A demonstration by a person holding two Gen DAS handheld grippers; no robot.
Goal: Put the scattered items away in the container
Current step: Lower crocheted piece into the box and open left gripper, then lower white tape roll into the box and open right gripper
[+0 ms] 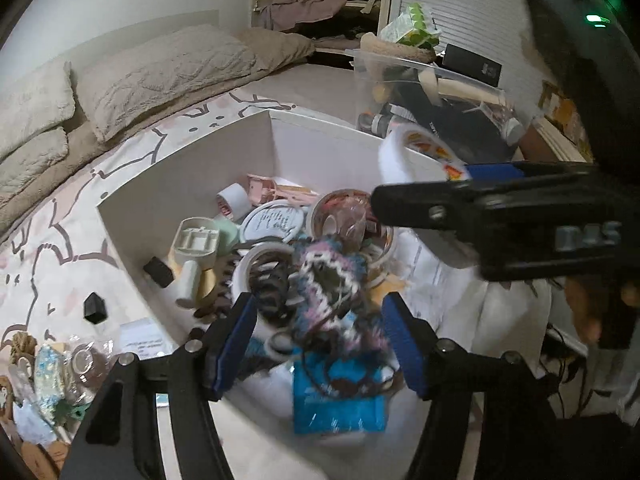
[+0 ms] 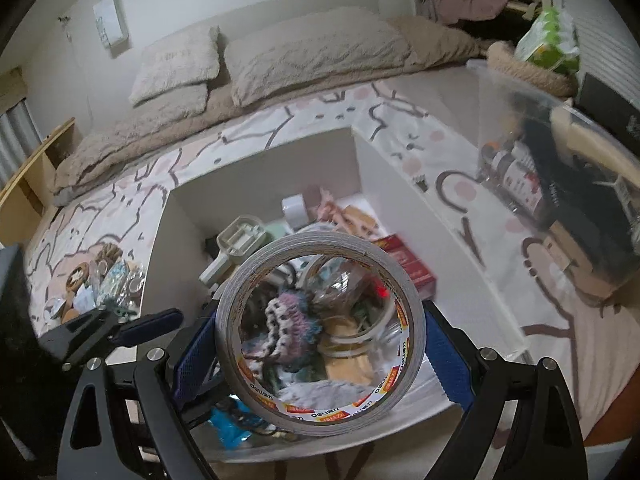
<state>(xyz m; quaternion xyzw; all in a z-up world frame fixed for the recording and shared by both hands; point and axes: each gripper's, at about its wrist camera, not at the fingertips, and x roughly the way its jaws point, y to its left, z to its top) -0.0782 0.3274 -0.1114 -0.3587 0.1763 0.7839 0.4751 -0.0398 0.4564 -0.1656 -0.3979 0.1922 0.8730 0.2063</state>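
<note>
A white open box [image 1: 224, 148] [image 2: 400, 184] on the bed holds several items: tape rolls, a hair claw [image 1: 264, 280], a beige plug [image 1: 196, 244], and a blurred pink-and-blue knitted piece [image 1: 328, 276] [image 2: 288, 316]. My left gripper [image 1: 320, 336] is open above the box's near side, the knitted piece and a blue packet [image 1: 336, 404] between and below its fingers. My right gripper [image 2: 320, 344] is shut on a large white tape roll [image 2: 320, 332] [image 1: 416, 152], held over the box; it also shows at right in the left wrist view [image 1: 460, 188].
Scattered small items [image 1: 60, 368] [image 2: 104, 280] lie on the patterned bedsheet left of the box, with a small black block [image 1: 95, 307]. A clear bin [image 1: 436, 108] [image 2: 560, 184] full of bottles and boxes stands right of the box. Pillows [image 2: 304, 56] lie at the bed's far end.
</note>
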